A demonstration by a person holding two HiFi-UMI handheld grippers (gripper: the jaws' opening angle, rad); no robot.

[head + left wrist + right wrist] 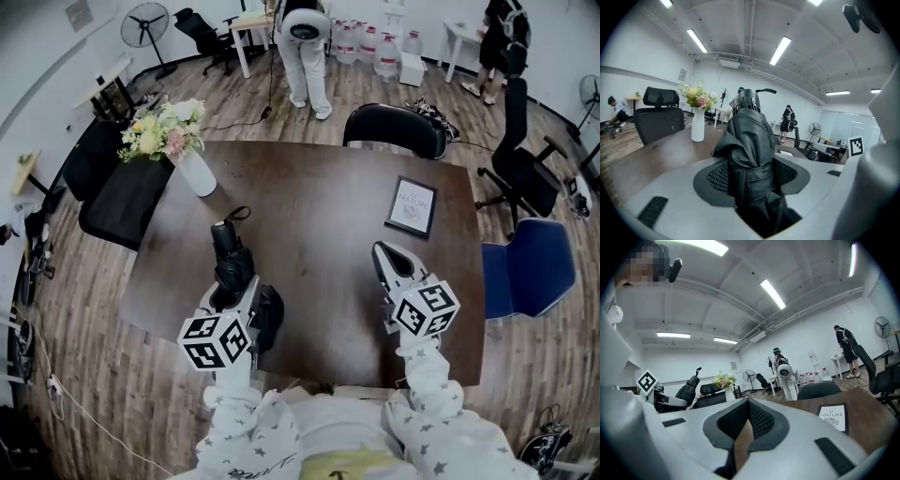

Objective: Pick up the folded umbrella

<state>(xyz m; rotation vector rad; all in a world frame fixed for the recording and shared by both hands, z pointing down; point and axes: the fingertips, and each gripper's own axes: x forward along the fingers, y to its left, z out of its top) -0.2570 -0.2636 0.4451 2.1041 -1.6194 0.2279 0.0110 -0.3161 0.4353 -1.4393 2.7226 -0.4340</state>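
The folded black umbrella (229, 255) is lifted off the brown table (319, 206), with its handle and wrist strap pointing away from me. My left gripper (234, 286) is shut on its strapped middle. In the left gripper view the umbrella (747, 140) fills the space between both pads of the left gripper (751, 176) and tilts upward. My right gripper (389, 255) hovers over the table to the right, shut, with nothing in it. The right gripper (749, 404) has its pads meeting at the tip in its own view, where the umbrella (689, 389) shows at the left.
A white vase (195, 172) with flowers (165, 127) stands at the table's far left corner. A framed sign (412, 206) lies at the far right. A black chair (394, 127) is at the far side, a blue chair (525, 267) on the right. A person (305, 47) stands beyond.
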